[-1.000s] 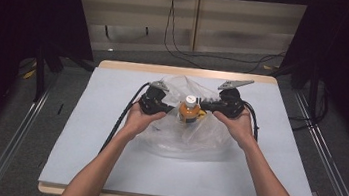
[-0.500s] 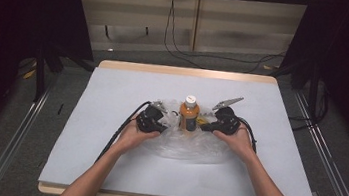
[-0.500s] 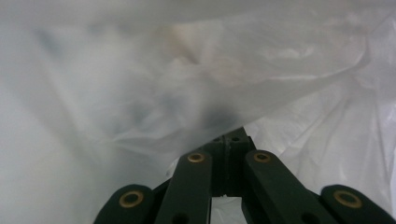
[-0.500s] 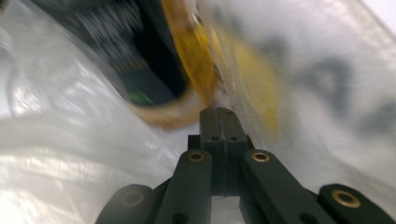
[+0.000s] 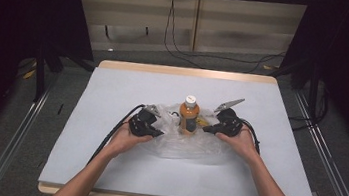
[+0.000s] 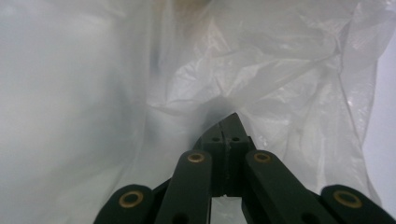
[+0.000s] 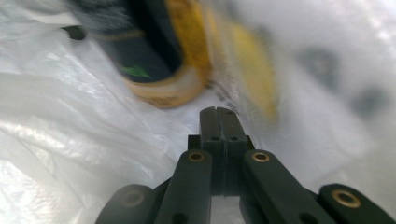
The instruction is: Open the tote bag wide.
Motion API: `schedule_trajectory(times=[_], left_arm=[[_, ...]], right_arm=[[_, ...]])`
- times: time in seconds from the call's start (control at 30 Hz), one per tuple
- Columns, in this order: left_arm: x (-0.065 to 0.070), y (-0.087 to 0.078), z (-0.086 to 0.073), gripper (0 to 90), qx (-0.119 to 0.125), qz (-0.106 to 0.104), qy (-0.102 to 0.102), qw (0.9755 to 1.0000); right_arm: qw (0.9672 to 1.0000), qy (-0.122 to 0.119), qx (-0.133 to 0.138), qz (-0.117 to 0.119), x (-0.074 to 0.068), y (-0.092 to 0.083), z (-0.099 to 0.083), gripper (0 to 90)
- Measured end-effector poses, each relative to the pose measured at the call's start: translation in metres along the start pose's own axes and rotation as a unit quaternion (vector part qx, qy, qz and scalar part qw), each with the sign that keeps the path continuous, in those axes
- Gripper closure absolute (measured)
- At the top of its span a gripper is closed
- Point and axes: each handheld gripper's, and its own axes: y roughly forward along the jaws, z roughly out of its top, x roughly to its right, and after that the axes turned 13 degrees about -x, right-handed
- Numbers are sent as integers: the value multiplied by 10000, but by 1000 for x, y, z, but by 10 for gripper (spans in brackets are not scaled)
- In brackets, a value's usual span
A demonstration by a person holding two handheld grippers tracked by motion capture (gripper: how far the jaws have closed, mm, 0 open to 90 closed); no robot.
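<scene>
A: Item: clear plastic bag [image 5: 192,143], mid-surface [image 5: 112,95], around upright orange bottle [image 5: 189,116]. Handling?

B: Thin, limp, slippery; pinch near the rim. Left tool [image 5: 157,132], right tool [image 5: 207,129]: closed on film.

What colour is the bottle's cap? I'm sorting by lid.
White, clearest in the high view: bottle cap.

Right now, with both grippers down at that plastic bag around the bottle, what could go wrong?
1. The bottle stands upright in the crumpled plastic bag; a tug on the film from either side could tip it over.
2. The left gripper and right gripper are both shut at the thin film, which might tear or slip if they pull apart.
3. The right gripper sits close beside the bottle and could knock it.
</scene>
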Motion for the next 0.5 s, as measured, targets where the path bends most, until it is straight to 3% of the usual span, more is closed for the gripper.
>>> schedule_trajectory(times=[0.03,0.17,0.23,0.37,0.5], left_arm=[[1,-5,-1,900,47,9,13,10000],[11,-30,1,900,614,-9,25,9981],[14,-36,1,900,671,77,54,9977],[16,-50,-1,900,984,-62,-39,9951],[19,-65,-6,900,1331,-96,-18,9911]], right_arm=[[10000,-45,56,-7,-2,-1,0,900],[9998,-70,200,0,-6,-6,1,900],[9995,-79,300,4,-8,-10,1,900],[9989,-115,447,2,-11,-18,1,900],[9980,-79,619,-8,-12,-29,-1,900]])
